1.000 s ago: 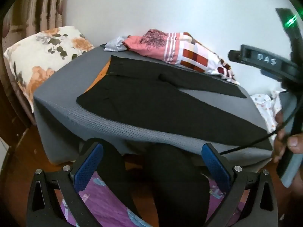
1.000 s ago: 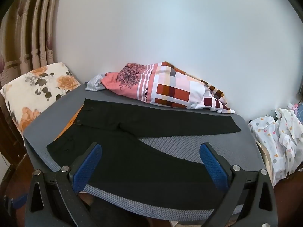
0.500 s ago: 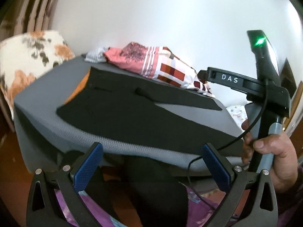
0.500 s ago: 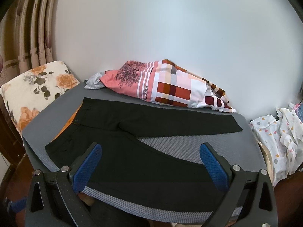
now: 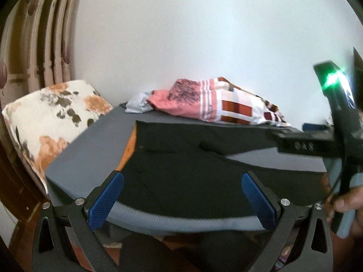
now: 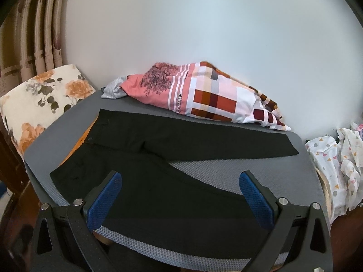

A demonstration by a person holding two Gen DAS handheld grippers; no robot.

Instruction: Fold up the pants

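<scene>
The left gripper is held level, its two blue-padded fingers spread wide with nothing between them. The right gripper sits the same way, jaws wide apart and empty. From the left side, the person's right hand shows wrapped around the right gripper's handle, thumb forward.

Black pants; floral pillow
</scene>
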